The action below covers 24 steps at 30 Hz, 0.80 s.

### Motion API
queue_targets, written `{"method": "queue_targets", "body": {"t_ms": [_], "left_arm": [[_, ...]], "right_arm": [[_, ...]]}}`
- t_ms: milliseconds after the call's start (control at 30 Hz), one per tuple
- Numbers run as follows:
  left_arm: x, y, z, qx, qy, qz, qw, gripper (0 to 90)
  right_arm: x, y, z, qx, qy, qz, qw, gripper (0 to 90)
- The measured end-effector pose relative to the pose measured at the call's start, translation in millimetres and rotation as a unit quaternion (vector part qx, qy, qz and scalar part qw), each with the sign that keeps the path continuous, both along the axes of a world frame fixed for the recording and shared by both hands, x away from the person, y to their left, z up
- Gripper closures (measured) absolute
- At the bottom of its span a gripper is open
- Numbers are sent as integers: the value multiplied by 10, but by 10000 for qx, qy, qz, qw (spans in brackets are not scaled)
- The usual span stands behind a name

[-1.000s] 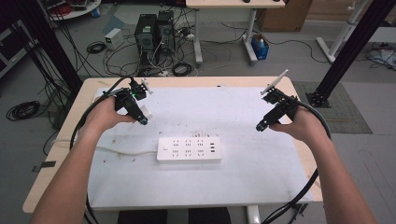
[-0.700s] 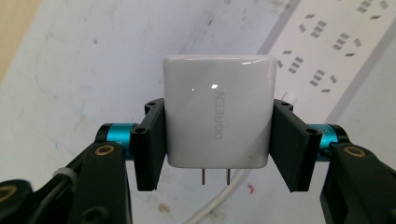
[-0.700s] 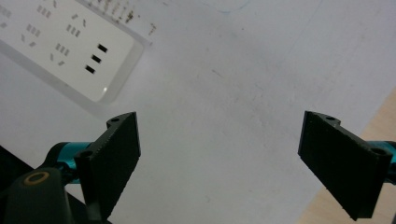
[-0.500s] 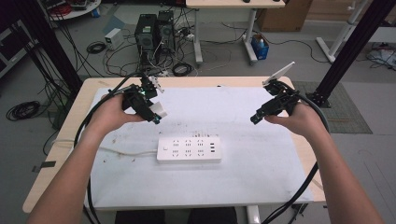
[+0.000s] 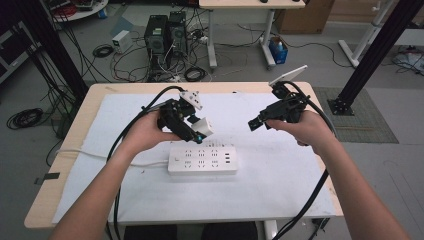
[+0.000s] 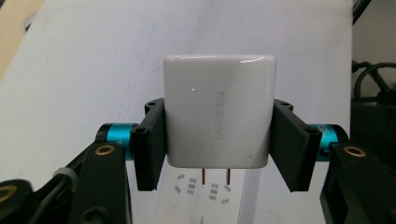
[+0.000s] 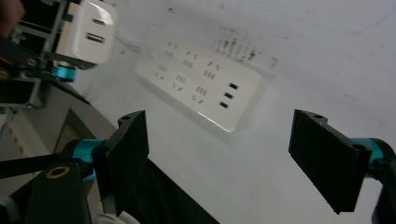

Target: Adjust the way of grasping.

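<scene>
A white UGREEN charger sits between the pads of my left gripper, which is shut on its two sides. Its two metal prongs point toward the white power strip below. From above, the left gripper holds the charger just over the strip's far edge. My right gripper hovers to the right of the charger, above the table. Its jaws have just been closing a little, and nothing is between them. The right gripper looks across at the strip and the charger.
The strip lies on a white mat over a wooden table. Its white cord runs off to the left edge. Black cables trail from both grippers. Computer towers and loose wires stand on the floor beyond the table.
My left hand has carried the charger rightward from the table's left part to above the strip. My right hand has shifted left toward the middle and risen a little.
</scene>
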<state>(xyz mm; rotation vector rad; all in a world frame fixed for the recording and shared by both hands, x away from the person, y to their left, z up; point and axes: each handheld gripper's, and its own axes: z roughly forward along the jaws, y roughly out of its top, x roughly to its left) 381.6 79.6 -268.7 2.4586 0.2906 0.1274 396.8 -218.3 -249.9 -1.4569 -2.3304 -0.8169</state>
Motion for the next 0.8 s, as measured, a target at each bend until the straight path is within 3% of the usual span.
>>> {"method": "queue_targets", "body": {"t_ms": [100, 133, 333, 500, 800], "left_arm": [[-26, -68, 6, -178, -40, -136, 9997, 424], [-51, -135, 15, -297, -94, -222, 9993, 424], [-96, -283, 16, -467, -301, -379, 9977, 424], [-121, -358, 7, -497, -454, -480, 9966, 424], [-154, -389, 5, -533, -730, -491, 9947, 424]], "right_arm": [[-9, 58, 3, 115, 42, 12, 9999, 196], [-19, 151, 5, 286, 119, 32, 9995, 196], [-30, 313, 6, 478, 245, 34, 9986, 247], [-24, 427, -24, 613, 347, 41, 9975, 268], [9, 610, -135, 816, 596, 61, 9949, 477]]}}
